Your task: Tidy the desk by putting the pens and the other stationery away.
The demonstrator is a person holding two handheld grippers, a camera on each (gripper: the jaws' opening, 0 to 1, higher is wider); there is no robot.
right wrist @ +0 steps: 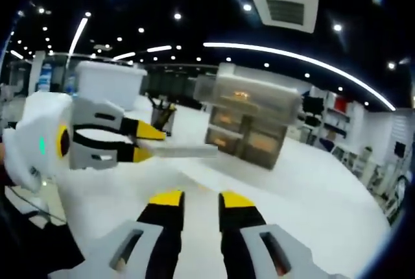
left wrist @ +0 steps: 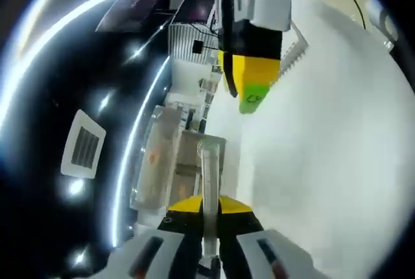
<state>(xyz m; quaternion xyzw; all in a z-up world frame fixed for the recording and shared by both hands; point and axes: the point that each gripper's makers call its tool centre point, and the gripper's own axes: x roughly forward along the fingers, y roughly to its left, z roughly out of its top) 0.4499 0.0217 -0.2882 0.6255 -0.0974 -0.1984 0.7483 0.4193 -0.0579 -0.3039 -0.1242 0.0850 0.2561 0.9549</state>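
Observation:
My left gripper [left wrist: 209, 206] is shut on a pale translucent pen [left wrist: 209, 169] that sticks out forward between its yellow tips. In the right gripper view that left gripper [right wrist: 137, 143] comes in from the left, and the pen [right wrist: 185, 151] it holds points at a translucent drawer unit [right wrist: 249, 120] on the white desk [right wrist: 311, 188]. The drawer unit [left wrist: 159, 162] lies just past the pen's end. My right gripper [right wrist: 201, 200] hovers low over the desk, its jaws a little apart with nothing between them. It hangs as a yellow-tipped body [left wrist: 249, 78] beyond the pen.
A black pen cup [right wrist: 162, 113] with pens in it stands behind the left gripper, and a white box [right wrist: 107, 81] sits further back left. Shelves and screens [right wrist: 337, 113] line the far right. Bare white desk [left wrist: 324, 149] spreads out beside the drawers.

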